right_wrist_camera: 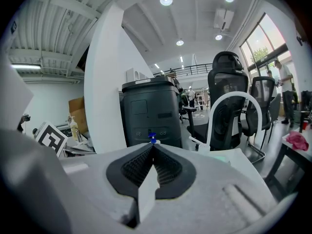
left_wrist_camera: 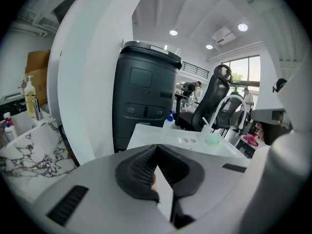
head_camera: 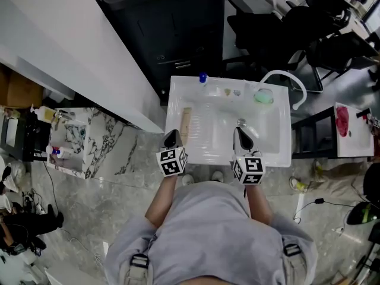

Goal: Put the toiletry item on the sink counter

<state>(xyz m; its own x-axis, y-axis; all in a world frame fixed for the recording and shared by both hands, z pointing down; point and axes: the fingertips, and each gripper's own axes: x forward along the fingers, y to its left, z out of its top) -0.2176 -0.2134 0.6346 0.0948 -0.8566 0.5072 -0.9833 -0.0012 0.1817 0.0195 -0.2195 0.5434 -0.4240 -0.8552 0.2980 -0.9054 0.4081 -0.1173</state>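
Hardly begun, by the look: left gripper and right gripper both clenched on nothing, poised over the sink's near edge. Probably the toiletry item: beige stick lying in the basin, too blurred to identify. Bottle standing at the back rim. No legible labels anywhere.

Sink: white. Bottle cap: blue. Dish: pale green. Bin: black. Side counter: white marble, dark veins. Cloth: red. Shirt: grey.
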